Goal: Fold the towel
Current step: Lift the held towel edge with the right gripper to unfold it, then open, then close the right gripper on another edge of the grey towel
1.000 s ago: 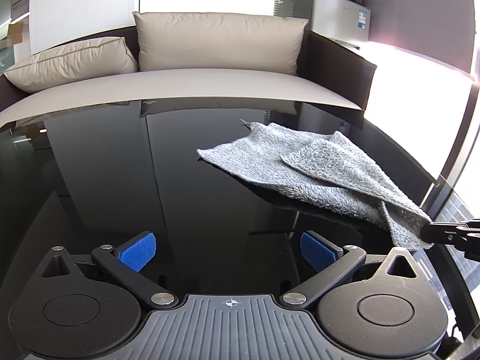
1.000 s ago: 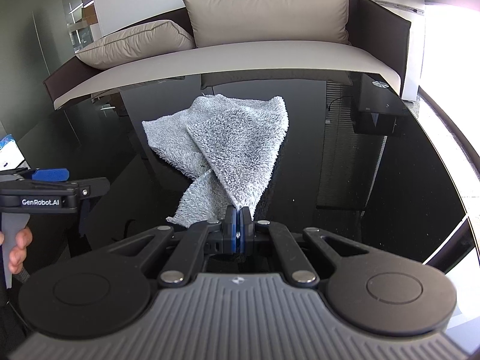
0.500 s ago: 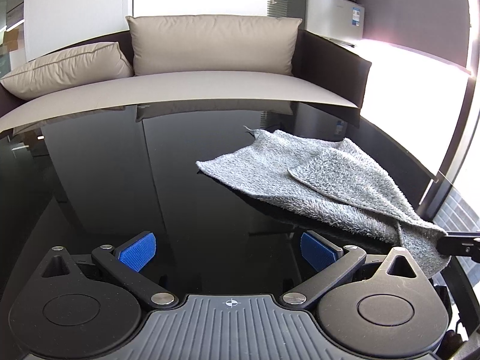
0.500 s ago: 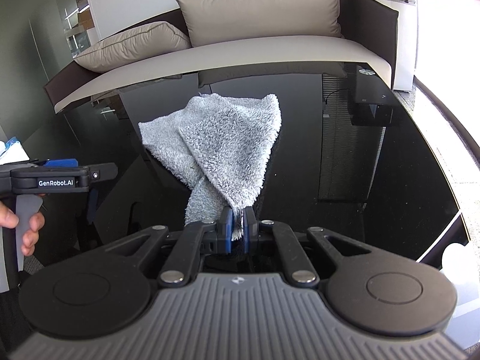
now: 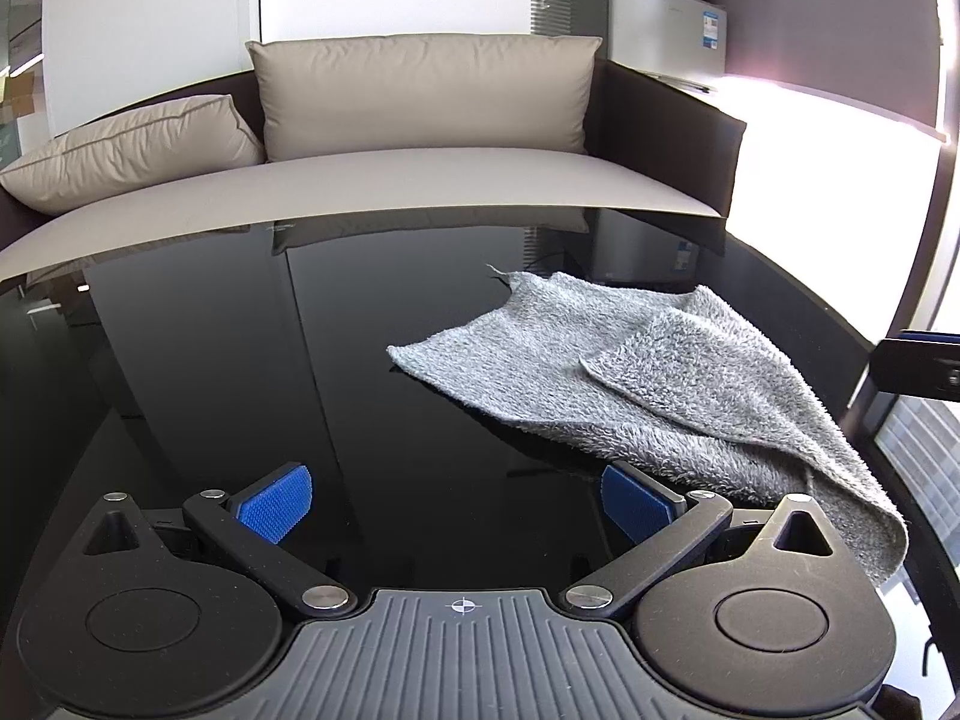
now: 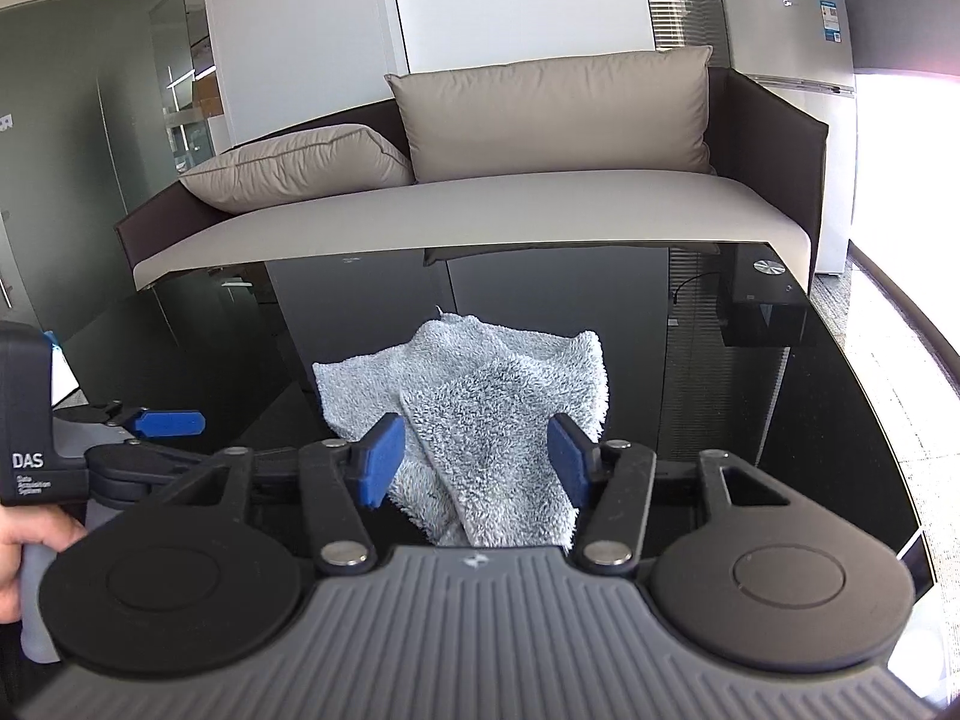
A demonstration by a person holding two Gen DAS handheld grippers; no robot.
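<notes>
A grey fluffy towel lies rumpled on the black glass table, one flap folded over itself, its near end draped over the table's front-right edge. My left gripper is open above bare glass, its right pad just left of the towel's near edge. In the right wrist view the towel lies loose between and below the blue pads of my right gripper, which stands open and holds nothing. The left gripper shows at the left of that view, held by a hand.
A beige sofa with two cushions runs along the table's far side. A small fridge with a microwave on top stands at the back right. A dark box shows through the glass at the right. Bright window light falls from the right.
My right gripper was shut on the towel's near end and has opened, letting it drop over the table edge. The right gripper rose and drew back slightly. The left gripper stayed open.
</notes>
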